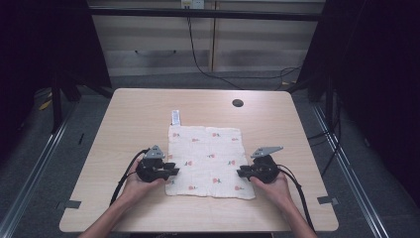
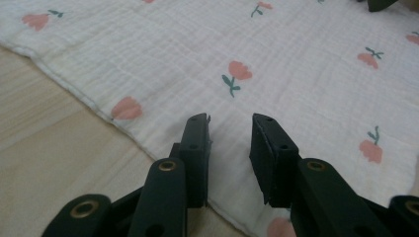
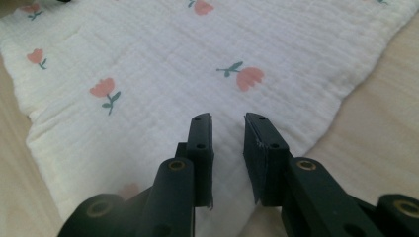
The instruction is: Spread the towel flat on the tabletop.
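Left gripper (image 1: pixel 172 171) down at the near left edge of the cloth (image 1: pixel 208 161), jaws parted by a narrow gap, nothing pinched yet: fabric lying flat beneath and between the pads (image 2: pixel 196 148), no fold raised. Right gripper (image 1: pixel 242 172) mirrored at the near right edge, same narrow gap, same empty bite, cloth flat under the pads (image 3: pixel 201 153).

Cloth itself spread open on the table (image 1: pixel 129 114), white with small pink flowers, a label (image 1: pixel 175 117) sticking out past its far left corner. Cable hole (image 1: pixel 237 103) well beyond, toward the far right.

Risks from here, as a guess: jaws closing above the weave and catching air, since no ridge is lifted. Or one side gripping and the other slipping, dragging the cloth askew. Thin fabric, so a shallow bite at the hem could pull free on the lift.

No containers on the table, nothing held in anything.
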The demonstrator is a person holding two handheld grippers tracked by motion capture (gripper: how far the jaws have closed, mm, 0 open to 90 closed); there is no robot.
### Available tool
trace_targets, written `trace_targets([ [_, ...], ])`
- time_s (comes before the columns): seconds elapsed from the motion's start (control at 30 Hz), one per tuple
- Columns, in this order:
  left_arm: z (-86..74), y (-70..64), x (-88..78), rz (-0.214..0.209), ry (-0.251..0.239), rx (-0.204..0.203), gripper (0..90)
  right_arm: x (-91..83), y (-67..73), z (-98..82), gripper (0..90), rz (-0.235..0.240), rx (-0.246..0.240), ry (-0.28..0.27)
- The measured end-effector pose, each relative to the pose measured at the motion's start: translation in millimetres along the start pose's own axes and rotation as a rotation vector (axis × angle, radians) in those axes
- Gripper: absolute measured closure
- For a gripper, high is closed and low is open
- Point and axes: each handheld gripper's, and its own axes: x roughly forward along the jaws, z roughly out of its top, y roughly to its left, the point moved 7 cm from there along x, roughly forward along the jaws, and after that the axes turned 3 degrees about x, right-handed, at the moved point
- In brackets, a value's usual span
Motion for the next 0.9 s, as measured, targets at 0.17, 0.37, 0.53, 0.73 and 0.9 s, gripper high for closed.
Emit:
trace_targets([
  [0.17, -8.4, -5.2, -8.9, -0.012, 0.005, -0.006, 72.7, -6.1, 10.0, -9.8, 74.3, 0.023, 0.006, -0.004],
  [0.37, -15.4, -14.3, -16.2, -0.028, 0.008, 0.011, 75.0, -13.1, 21.7, -20.5, 76.3, 0.041, 0.005, -0.007],
  [0.53, -22.5, -24.6, -23.1, -0.040, 0.014, 0.010, 78.1, -17.1, 27.0, -25.1, 76.2, 0.047, -0.014, 0.005],
  [0.73, -27.5, -34.6, -28.0, -0.067, 0.019, 0.025, 78.1, -20.3, 30.3, -29.3, 76.4, 0.047, -0.014, 0.005],
  [0.9, -32.2, -38.9, -32.9, -0.081, 0.021, 0.009, 78.1, -23.9, 36.6, -34.8, 77.7, 0.052, -0.021, 0.011],
])
